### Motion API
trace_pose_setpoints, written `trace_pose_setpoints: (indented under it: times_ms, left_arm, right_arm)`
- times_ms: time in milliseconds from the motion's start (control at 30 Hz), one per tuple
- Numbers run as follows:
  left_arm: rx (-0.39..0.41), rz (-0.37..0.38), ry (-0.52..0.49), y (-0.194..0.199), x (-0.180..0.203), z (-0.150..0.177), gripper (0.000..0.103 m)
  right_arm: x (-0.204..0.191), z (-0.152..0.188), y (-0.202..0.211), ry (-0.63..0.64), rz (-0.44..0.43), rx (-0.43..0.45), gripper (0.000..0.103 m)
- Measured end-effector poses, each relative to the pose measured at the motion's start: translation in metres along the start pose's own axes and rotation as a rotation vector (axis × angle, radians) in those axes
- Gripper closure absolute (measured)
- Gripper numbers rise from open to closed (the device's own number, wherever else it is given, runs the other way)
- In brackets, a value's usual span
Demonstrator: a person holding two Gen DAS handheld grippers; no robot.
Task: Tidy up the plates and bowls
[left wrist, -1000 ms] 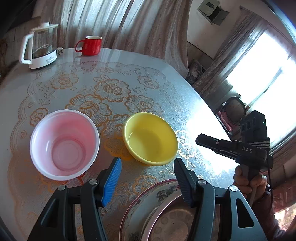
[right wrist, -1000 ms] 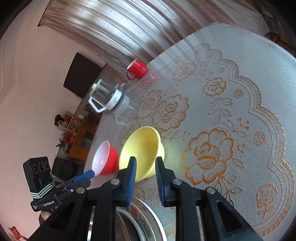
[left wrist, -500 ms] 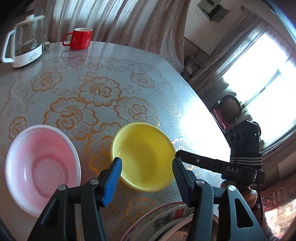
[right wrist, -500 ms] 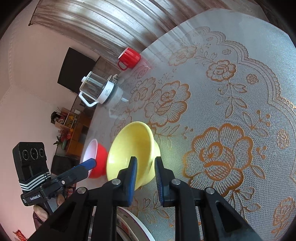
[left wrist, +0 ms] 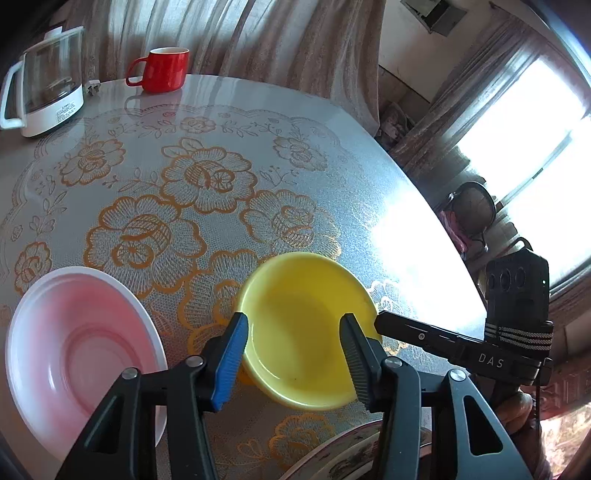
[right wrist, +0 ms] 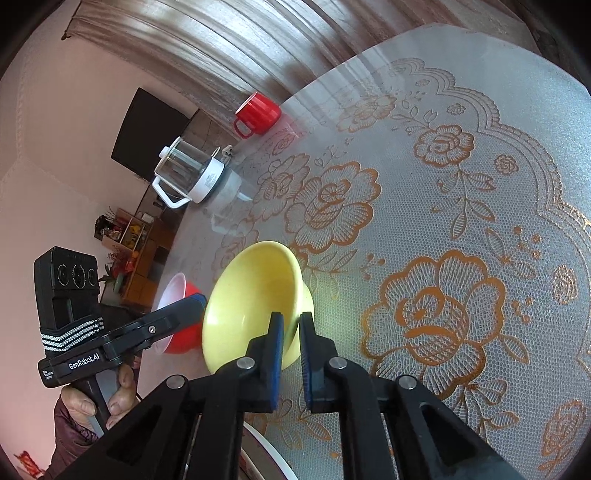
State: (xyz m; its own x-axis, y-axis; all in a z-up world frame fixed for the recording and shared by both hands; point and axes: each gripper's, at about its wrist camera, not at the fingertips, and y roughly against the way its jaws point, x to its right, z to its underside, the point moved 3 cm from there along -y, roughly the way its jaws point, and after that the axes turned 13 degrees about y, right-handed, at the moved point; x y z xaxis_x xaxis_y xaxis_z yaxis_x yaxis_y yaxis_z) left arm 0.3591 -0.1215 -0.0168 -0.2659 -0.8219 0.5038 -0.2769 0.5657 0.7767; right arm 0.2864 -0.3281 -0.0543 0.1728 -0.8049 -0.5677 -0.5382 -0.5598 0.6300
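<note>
The right gripper [right wrist: 291,325] pinches the yellow bowl [right wrist: 255,299]'s near rim, tilting it on the table [right wrist: 480,184]; left gripper [left wrist: 295,354]'s jaws, just narrowing, straddle it untouching. Next: lift toward the red bowl [left wrist: 74,354] at nine o'clock.

Black tongs [left wrist: 293,350], blue ribbed pads [left wrist: 229,360]

beige curtains [left wrist: 258,33], bright window [left wrist: 532,122], pink wall [right wrist: 55,122]
</note>
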Motion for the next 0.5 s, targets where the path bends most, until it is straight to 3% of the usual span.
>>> trace_pose_setpoints:
  times_ms: [200,267,500]
  left_arm:
    - [0.029,-0.024,-0.007,0.009,-0.003,0.000,0.056]
    - [0.034,-0.015,0.016,0.013,-0.006,-0.004,0.046]
    - [-0.013,-0.063,0.028,-0.005,-0.010,0.000,0.047]
  right_arm:
    - [0.002,0.001,0.001,-0.027,-0.014,0.004,0.093]
    - [0.002,0.002,0.001,-0.020,-0.011,0.003,0.093]
    - [0.002,-0.001,-0.001,-0.029,-0.004,0.001,0.093]
